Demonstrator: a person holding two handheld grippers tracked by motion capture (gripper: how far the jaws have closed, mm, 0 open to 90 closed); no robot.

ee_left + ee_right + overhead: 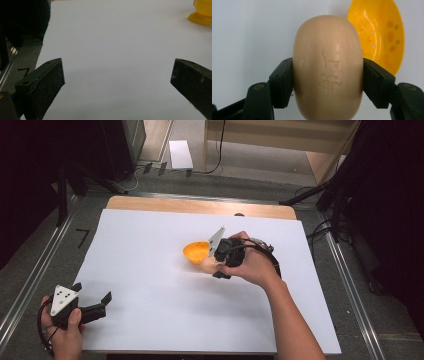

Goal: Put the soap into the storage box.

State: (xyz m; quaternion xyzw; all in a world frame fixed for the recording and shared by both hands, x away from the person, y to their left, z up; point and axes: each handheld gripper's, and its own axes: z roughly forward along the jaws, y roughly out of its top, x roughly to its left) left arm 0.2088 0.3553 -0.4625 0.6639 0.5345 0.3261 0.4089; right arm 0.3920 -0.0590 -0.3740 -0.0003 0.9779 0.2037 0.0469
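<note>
Your right gripper (327,82) has its jaws clamped on the soap bar (327,67), just beside the yellow dish (384,35) mid-table; your left gripper (117,82) gapes wide, empty, near the table's (150,270) front-left corner.

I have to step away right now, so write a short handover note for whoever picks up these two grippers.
Right gripper: shut on the beige soap bar, both jaws pressed against its sides, held next to the yellow dish.
Left gripper: open, holding nothing, at the near left of the white sheet.
Dish sits mid-sheet with nothing in it, its studs and drain holes showing in the right gripper view.
Done: soap gripped.
Left: probably set the soap into the dish, then release; whether the soap is lifted off the sheet is unclear.
</note>
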